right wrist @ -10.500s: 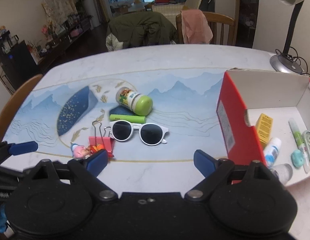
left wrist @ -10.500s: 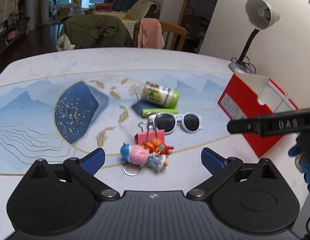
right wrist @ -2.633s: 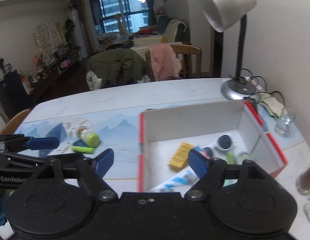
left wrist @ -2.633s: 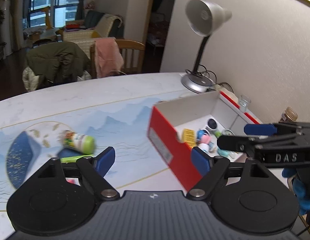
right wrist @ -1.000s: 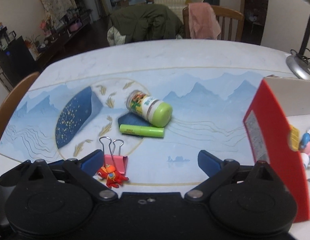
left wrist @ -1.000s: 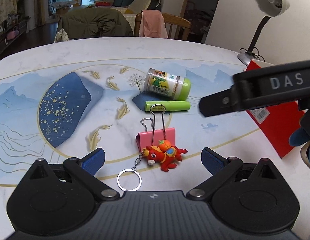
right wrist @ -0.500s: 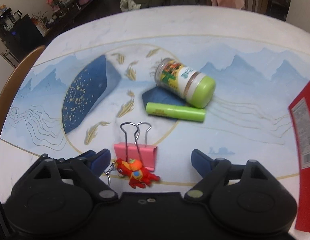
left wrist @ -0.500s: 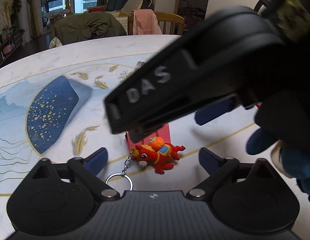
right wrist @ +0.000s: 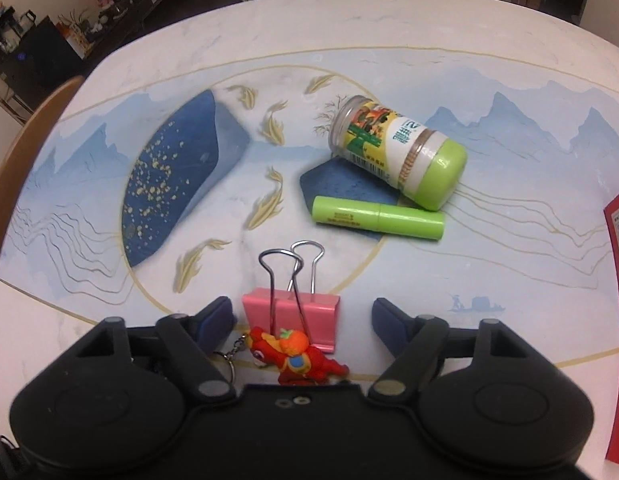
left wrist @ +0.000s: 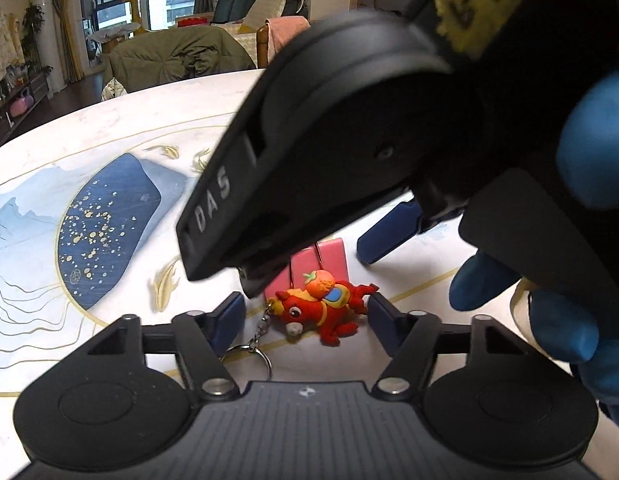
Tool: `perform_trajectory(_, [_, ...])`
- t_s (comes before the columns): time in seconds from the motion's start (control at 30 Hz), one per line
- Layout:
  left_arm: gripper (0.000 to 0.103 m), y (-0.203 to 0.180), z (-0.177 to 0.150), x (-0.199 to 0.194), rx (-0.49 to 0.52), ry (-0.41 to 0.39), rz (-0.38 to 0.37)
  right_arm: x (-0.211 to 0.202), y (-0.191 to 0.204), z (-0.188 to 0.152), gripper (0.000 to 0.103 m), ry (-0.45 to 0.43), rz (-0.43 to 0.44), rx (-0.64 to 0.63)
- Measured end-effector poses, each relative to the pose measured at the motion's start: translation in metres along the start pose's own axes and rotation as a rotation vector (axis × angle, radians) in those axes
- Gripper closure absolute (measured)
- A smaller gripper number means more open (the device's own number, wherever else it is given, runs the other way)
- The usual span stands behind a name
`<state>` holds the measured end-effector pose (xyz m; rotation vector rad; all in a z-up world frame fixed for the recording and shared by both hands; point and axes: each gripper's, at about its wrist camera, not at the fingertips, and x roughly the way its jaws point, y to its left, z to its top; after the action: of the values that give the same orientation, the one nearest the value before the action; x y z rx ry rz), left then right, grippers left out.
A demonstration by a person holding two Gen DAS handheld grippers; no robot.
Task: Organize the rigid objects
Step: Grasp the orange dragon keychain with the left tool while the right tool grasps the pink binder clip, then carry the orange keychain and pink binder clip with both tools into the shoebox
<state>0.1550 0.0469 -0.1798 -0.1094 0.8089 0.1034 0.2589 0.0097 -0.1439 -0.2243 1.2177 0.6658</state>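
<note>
Closing w/ nothing gripped yet, left tool [left wrist: 307,312] straddles the red plastic animal keychain [left wrist: 323,306] on the painted white bench [right wrist: 389,20], while right tool [right wrist: 303,320], also closing & ungripped, brackets the pink metal binder clip [right wrist: 291,312] touching it at 12 o'clock, green tube [right wrist: 379,218] & green-capped jar [right wrist: 399,152] beyond.

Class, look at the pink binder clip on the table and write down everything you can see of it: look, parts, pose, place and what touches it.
The pink binder clip lies flat on the table, its two silver wire handles pointing away from the camera. It looks like painted metal. A red toy keychain overlaps its near edge. It sits between the right tool's blue pads, neither touching it.
</note>
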Motion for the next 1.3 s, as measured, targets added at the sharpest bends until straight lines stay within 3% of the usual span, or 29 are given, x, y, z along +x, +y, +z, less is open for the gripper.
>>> perform_trajectory(0.1, [0.049,-0.001,-0.002,-0.003,0.002,-0.004,-0.006,0.000,0.001,0.000,0.037,-0.009,-0.012,-0.010])
perform_trajectory(0.2, [0.050,-0.006,-0.005,-0.006,0.007,-0.006,-0.006,-0.002,-0.002,0.001,0.051,-0.013,0.011,0.007])
perform_trajectory(0.67, [0.051,0.009,0.007,-0.006,-0.039,0.027,-0.038,-0.018,-0.023,-0.005,0.052,-0.052,-0.012,0.084])
perform_trajectory(1.3, [0.051,0.020,0.033,-0.047,-0.138,0.026,-0.080,-0.101,-0.054,-0.032,0.052,-0.158,0.018,0.158])
